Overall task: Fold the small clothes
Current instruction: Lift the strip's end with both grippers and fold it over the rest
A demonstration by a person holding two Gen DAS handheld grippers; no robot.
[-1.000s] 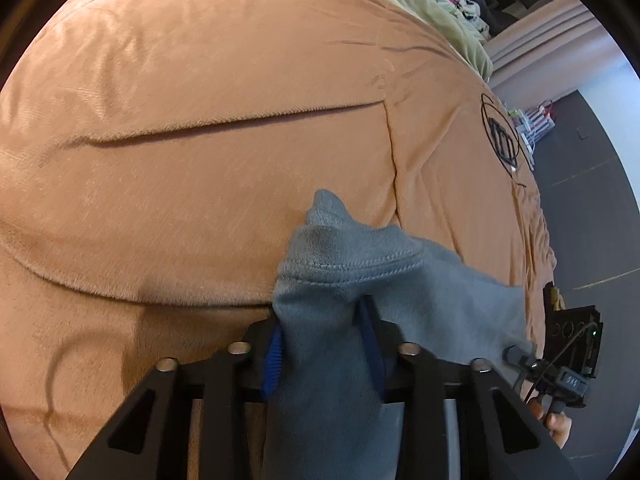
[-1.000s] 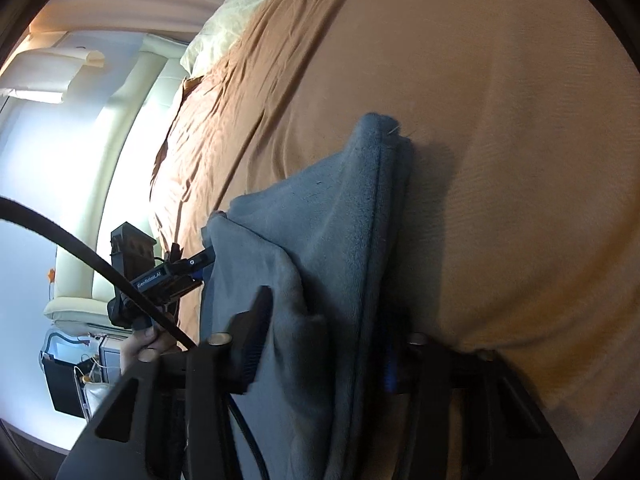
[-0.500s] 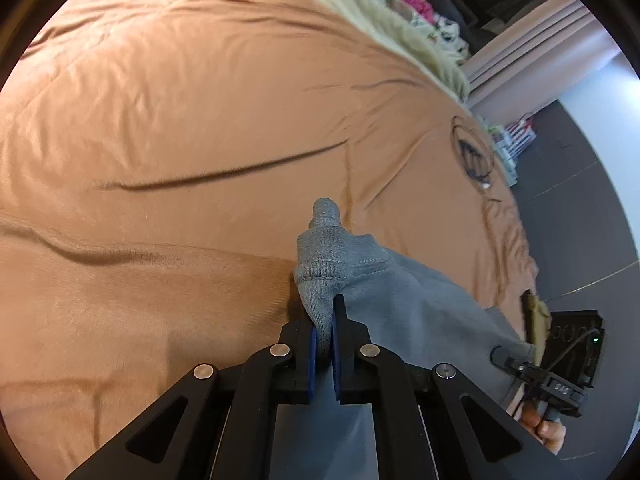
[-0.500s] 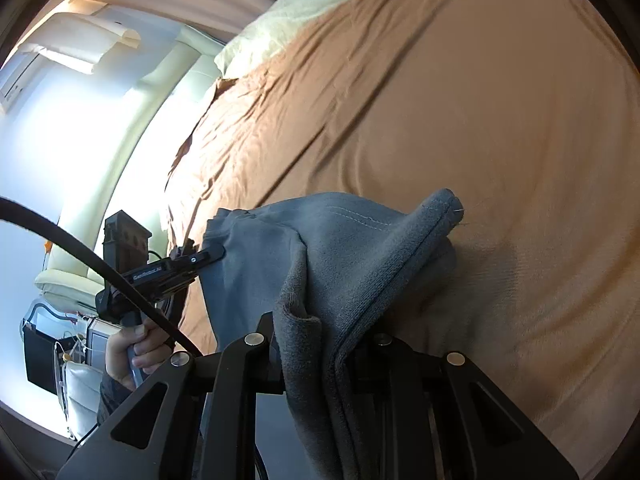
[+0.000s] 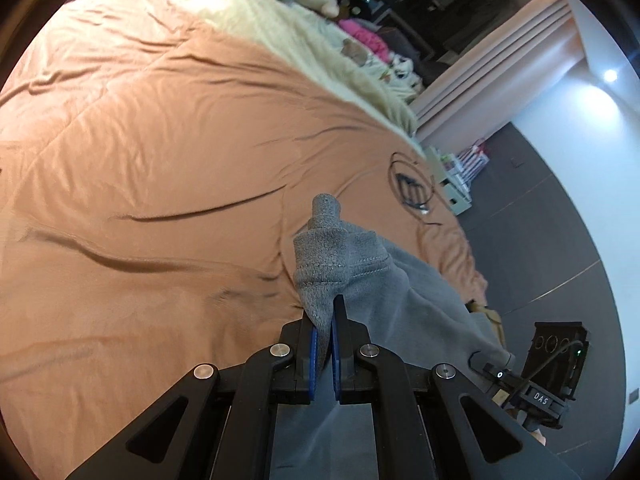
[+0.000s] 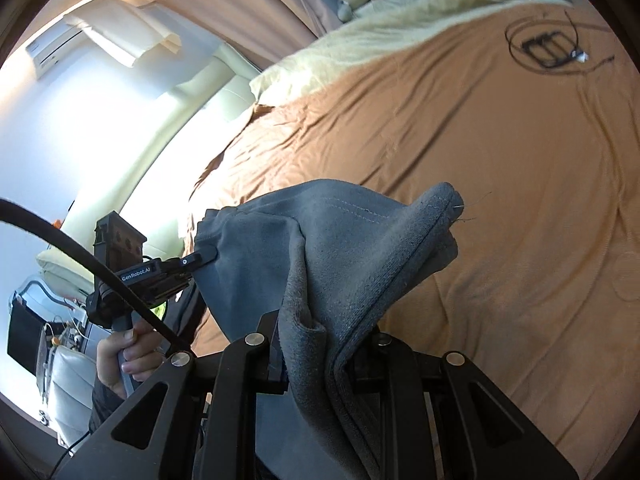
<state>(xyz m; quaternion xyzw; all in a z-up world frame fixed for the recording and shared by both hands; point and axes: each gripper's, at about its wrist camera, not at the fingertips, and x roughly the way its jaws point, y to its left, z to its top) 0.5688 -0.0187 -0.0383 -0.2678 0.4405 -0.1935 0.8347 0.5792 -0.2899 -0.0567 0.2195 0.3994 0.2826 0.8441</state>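
Grey garment [image 5: 352, 264] between blue fingers [image 5: 313, 350]

Bed covered by a rumpled orange duvet [image 5: 168, 152]; a coiled black cable [image 6: 546, 46] lies near the cream pillows [image 5: 304, 40].

Your left gripper [image 5: 325, 326]: jaws pinched nearly together on grey cloth [image 5: 340, 256], handle held in your left hand [image 6: 120, 354]; your right gripper [image 6: 326, 354]: jaws closed on a bunched fold of the same cloth, raised level with the left.
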